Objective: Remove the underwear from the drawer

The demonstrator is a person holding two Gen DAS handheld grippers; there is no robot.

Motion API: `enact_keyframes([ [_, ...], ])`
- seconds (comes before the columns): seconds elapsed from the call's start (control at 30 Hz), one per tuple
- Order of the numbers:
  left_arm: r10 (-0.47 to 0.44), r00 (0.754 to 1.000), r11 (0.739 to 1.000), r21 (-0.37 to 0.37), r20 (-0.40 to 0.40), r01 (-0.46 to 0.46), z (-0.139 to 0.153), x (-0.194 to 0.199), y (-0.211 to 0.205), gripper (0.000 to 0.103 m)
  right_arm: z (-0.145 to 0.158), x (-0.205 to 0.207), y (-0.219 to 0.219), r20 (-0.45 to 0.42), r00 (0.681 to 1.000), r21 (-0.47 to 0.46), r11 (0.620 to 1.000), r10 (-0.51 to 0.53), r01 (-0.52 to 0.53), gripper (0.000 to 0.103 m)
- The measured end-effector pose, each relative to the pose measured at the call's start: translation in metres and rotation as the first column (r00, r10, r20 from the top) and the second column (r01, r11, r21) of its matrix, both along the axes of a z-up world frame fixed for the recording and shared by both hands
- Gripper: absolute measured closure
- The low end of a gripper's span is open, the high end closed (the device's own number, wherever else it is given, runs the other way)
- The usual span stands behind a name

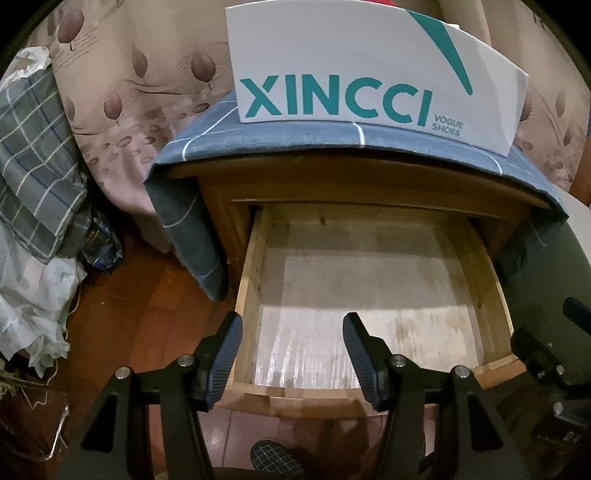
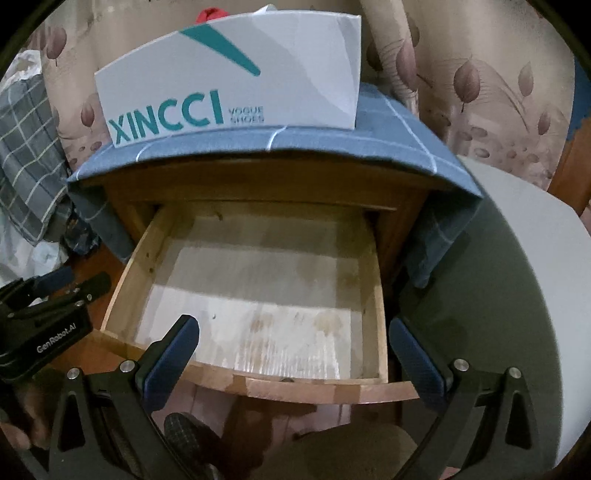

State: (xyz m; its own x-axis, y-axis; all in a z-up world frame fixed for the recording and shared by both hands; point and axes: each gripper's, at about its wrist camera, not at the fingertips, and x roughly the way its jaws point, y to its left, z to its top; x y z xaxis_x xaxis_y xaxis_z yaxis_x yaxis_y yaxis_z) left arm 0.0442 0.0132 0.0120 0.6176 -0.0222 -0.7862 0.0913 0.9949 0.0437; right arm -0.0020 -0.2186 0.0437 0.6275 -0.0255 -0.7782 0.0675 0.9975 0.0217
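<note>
The wooden drawer (image 1: 246, 295) (image 2: 122, 295) of a bedside cabinet stands pulled out, and its pale bottom is bare; no underwear shows in it in either view. My left gripper (image 1: 291, 326) hovers over the drawer's front left corner, its jaws apart with nothing between them. It also shows at the left edge of the right wrist view as the left gripper (image 2: 40, 317). My right gripper (image 2: 293, 328) hangs over the drawer's front rim, jaws spread wide and empty. Part of the right gripper (image 1: 554, 354) shows at the right edge of the left wrist view.
A white XINCCI shoe box (image 1: 369, 66) (image 2: 240, 74) stands on the blue checked cloth (image 1: 295, 138) (image 2: 391, 122) covering the cabinet top; something red (image 2: 212, 14) peeks out behind it. A pale round seat (image 2: 517, 258) is at right, plaid fabric (image 1: 33, 147) at left, a slippered foot (image 1: 273, 458) below.
</note>
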Motion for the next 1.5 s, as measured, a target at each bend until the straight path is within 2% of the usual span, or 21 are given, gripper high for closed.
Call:
enact_keyframes([
  [0.33, -0.014, 1.000, 1.000, 0.007, 0.005, 0.014, 0.000, -0.002, -0.004, 0.045, -0.010, 0.001, -0.002, -0.029, 0.999, 0.040, 0.999, -0.013, 0.014, 0.001],
  [0.63, -0.030, 1.000, 1.000, 0.000, -0.004, 0.030, 0.000, -0.001, -0.005, 0.045, -0.017, 0.004, 0.003, -0.059, 0.998, 0.032, 0.999, -0.002, 0.004, 0.001],
  [1.5, -0.042, 0.999, 0.999, -0.004, -0.006, 0.042, 0.000, -0.002, -0.010, 0.045, -0.019, 0.004, 0.005, -0.072, 0.997, 0.025, 1.000, 0.002, 0.000, 0.001],
])
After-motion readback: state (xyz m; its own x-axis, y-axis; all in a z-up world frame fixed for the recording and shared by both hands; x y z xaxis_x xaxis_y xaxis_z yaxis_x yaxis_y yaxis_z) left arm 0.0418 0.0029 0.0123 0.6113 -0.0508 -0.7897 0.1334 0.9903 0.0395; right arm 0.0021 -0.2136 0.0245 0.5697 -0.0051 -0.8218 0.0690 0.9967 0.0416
